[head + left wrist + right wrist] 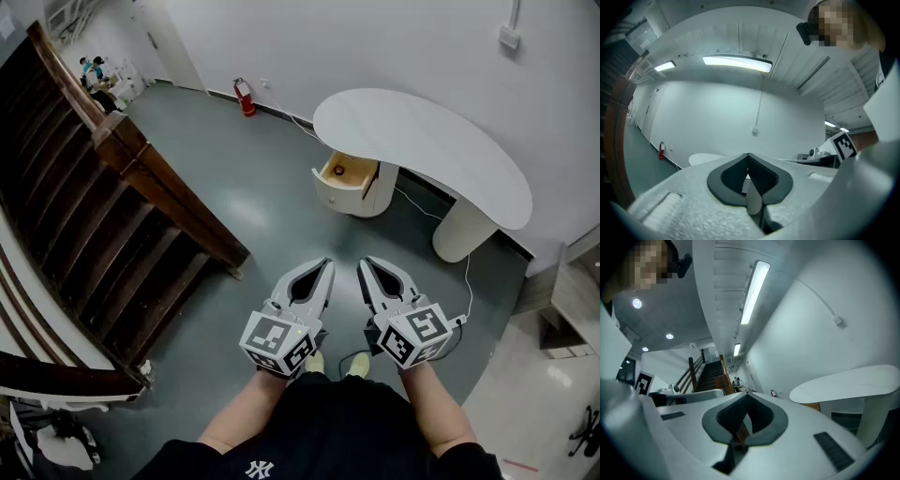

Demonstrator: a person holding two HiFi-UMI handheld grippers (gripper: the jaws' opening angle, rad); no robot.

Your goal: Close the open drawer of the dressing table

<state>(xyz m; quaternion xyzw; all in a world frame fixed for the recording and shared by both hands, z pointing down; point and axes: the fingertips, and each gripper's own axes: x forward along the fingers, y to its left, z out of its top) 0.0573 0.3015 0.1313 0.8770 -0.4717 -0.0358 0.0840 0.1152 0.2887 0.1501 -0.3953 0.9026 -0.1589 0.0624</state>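
So my left gripper (pixel 326 265) and right gripper (pixel 365 263) are both clamped tight on nothing, side by side. The open drawer (pixel 349 174) sticks out under the dressing table (pixel 422 141), well ahead of them.

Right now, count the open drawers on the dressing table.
1: the drawer under the table's left end in the head view, pulled out. Others may be hidden beneath the top.
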